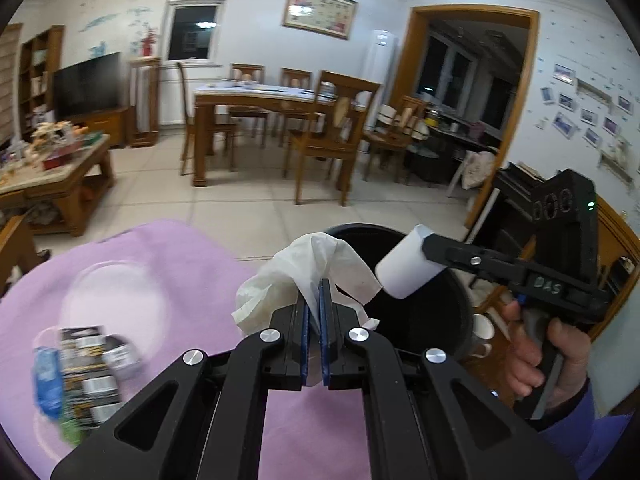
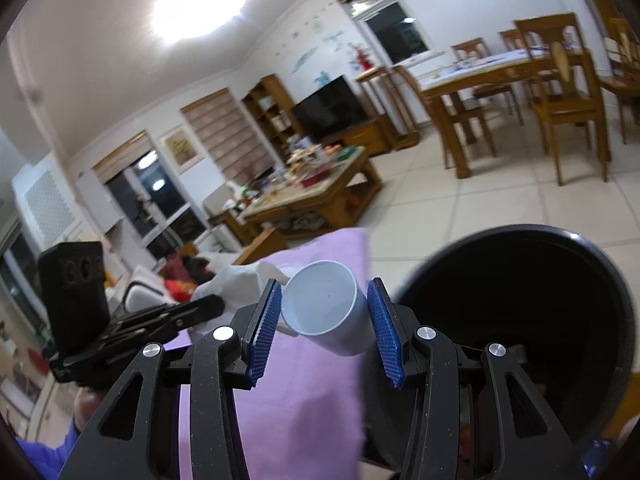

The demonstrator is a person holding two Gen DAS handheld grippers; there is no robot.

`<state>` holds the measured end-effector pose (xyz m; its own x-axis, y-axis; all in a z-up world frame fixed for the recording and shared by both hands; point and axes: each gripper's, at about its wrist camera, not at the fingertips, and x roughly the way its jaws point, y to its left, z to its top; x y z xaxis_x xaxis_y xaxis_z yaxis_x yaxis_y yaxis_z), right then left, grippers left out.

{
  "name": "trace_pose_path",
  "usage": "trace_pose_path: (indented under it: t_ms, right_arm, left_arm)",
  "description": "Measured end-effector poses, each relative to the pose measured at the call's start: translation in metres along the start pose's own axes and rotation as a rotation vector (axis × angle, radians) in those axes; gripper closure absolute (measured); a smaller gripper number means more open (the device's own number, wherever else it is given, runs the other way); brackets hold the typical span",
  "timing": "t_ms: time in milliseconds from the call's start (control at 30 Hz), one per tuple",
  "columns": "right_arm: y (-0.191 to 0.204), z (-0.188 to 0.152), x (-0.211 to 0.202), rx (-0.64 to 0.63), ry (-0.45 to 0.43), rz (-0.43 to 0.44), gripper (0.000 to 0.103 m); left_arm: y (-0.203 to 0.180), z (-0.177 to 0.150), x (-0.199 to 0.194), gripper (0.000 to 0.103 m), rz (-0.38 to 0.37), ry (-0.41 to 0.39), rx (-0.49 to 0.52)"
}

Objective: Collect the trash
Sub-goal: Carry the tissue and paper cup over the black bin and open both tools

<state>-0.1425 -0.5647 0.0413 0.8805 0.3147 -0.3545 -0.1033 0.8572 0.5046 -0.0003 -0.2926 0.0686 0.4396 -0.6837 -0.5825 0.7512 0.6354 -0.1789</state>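
While pinched, tissue (image 1: pixel 304 276) looks crumpled, white; cup (image 2: pixel 326 308) plain white.

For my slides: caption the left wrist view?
Left gripper pinches a tissue; right gripper carries a paper cup toward the black bin.

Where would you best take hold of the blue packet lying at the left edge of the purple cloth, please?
The blue packet looks flat and narrow, lying beside a black-and-white wrapper on the purple cloth. I would come from above and pinch across its narrow width near the middle, fingers clear of the wrapper. The picture is blurred there, so its exact shape is uncertain.
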Motion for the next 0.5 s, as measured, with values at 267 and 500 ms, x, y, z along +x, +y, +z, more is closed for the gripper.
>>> trace_pose_path:
  t_ms: [267, 500]
  right_arm:
    - [-0.081, -0.009, -0.051, 0.12, -0.046, -0.107, 0.058]
    - [-0.138, -0.021, -0.058, 0.2, -0.028, -0.158, 0.058]
  left_arm:
    - [-0.062, 0.003, 0.065, 0.098, -0.124, 0.065, 0.036]
    - [-0.079, -0.011, 0.126, 0.098, -0.148, 0.165, 0.047]
